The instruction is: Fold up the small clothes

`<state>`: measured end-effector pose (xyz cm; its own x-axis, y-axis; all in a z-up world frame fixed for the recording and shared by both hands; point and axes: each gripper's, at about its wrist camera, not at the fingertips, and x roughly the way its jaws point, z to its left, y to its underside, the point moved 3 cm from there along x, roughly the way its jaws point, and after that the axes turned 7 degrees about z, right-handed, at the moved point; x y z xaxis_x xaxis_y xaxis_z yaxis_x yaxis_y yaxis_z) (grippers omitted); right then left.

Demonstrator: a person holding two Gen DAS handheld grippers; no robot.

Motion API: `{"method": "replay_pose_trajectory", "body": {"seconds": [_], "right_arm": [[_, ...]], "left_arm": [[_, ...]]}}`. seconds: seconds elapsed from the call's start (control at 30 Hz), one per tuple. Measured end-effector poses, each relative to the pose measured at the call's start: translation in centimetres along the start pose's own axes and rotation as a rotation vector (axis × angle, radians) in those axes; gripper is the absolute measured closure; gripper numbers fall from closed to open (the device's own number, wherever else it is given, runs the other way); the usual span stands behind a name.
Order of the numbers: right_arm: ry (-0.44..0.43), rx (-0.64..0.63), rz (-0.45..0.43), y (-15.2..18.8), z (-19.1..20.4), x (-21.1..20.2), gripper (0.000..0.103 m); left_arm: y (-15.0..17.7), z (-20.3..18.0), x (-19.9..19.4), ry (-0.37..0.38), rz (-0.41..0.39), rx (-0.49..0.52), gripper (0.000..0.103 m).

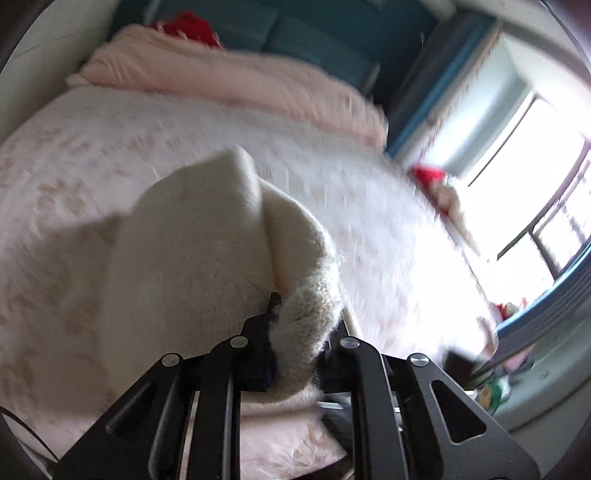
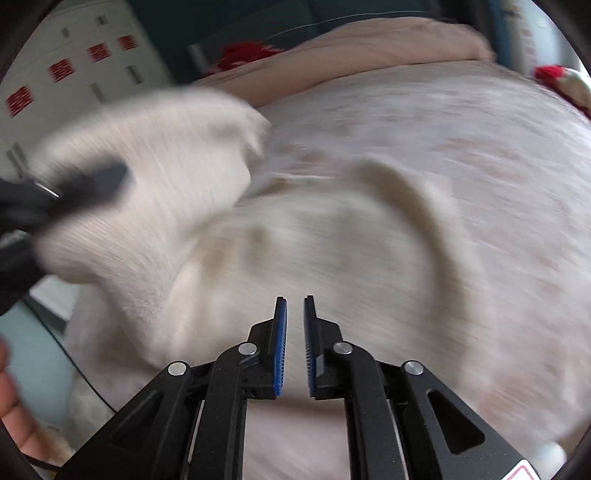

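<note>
A cream fuzzy garment [image 1: 184, 240] lies on the bed, one edge lifted. My left gripper [image 1: 306, 314] is shut on that thick woolly edge, which bulges between its fingers. In the right wrist view the lifted part of the garment [image 2: 147, 147] hangs blurred at the left from the left gripper [image 2: 92, 177], while the rest lies spread across the middle. My right gripper [image 2: 294, 299] hovers just above the near part of the cloth. Its blue pads stand a narrow gap apart with nothing between them.
The pale pink patterned bedsheet [image 1: 92, 147] fills both views. A rolled pink duvet [image 1: 221, 74] and a red item [image 1: 188, 26] lie at the far end. A bright window [image 1: 517, 166] is on the right. A person's hand [image 2: 14, 406] shows at the lower left.
</note>
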<state>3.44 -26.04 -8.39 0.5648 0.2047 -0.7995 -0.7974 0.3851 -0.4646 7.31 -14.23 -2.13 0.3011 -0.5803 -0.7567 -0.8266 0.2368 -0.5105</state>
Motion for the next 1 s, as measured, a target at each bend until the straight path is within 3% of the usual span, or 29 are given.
{"method": "replay_pose_trajectory", "body": {"seconds": [0.13, 0.17, 0.23, 0.27, 0.3, 0.33, 0.37, 0.43, 0.57, 0.7, 0.83, 0.87, 0.93, 0.97, 1.0], "right_arm": [[0.046, 0.086, 0.000, 3.2, -5.3, -2.7, 0.087], [0.046, 0.097, -0.002, 3.6, -5.8, -3.2, 0.087], [0.026, 0.098, -0.014, 3.9, -6.2, -4.2, 0.086], [0.015, 0.098, -0.018, 3.8, -6.2, -4.5, 0.083], [-0.016, 0.107, -0.027, 3.3, -6.0, -4.9, 0.067], [-0.052, 0.116, -0.036, 3.0, -6.0, -5.4, 0.059], [-0.086, 0.129, -0.043, 2.5, -5.9, -5.6, 0.042], [-0.137, 0.145, -0.048, 1.2, -4.9, -5.7, 0.038], [-0.236, 0.119, -0.038, -1.3, -1.7, -5.5, 0.036], [-0.240, 0.020, 0.031, -2.2, 2.0, -3.3, 0.035], [-0.156, -0.070, 0.099, -2.0, 3.7, -0.1, 0.028], [-0.144, -0.064, 0.134, -1.9, 3.5, 1.0, 0.031], [-0.177, -0.023, 0.208, -1.3, 2.8, 3.3, 0.067], [-0.214, 0.000, 0.234, -1.2, 2.6, 3.9, 0.093], [-0.255, 0.032, 0.241, -1.3, 2.4, 3.8, 0.093]], "left_arm": [[4.3, -0.1, 7.0, -0.052, 0.181, 0.008, 0.082], [5.4, 0.5, 7.5, -0.071, 0.192, -0.012, 0.082], [6.0, 0.8, 5.8, -0.054, 0.138, 0.001, 0.079], [6.1, 0.6, 4.2, -0.068, 0.104, 0.029, 0.070], [6.2, 0.6, 2.7, -0.084, 0.081, 0.047, 0.054], [6.0, 0.7, 1.2, -0.104, 0.057, 0.054, 0.042], [5.9, 1.3, -1.0, -0.133, 0.011, 0.046, 0.027], [5.6, 2.5, -3.5, -0.179, -0.044, 0.044, 0.025], [5.9, 6.6, -5.6, -0.278, -0.021, -0.002, 0.025], [6.8, 9.9, -4.3, -0.334, 0.040, -0.084, 0.025], [8.1, 11.0, -2.2, -0.336, 0.119, -0.048, 0.025], [8.6, 10.8, -1.6, -0.338, 0.131, -0.028, 0.025], [8.9, 10.9, 0.1, -0.341, 0.142, -0.001, 0.029], [8.9, 11.2, 0.9, -0.341, 0.164, -0.003, 0.044], [9.0, 11.3, 1.3, -0.332, 0.185, -0.008, 0.053]]}}
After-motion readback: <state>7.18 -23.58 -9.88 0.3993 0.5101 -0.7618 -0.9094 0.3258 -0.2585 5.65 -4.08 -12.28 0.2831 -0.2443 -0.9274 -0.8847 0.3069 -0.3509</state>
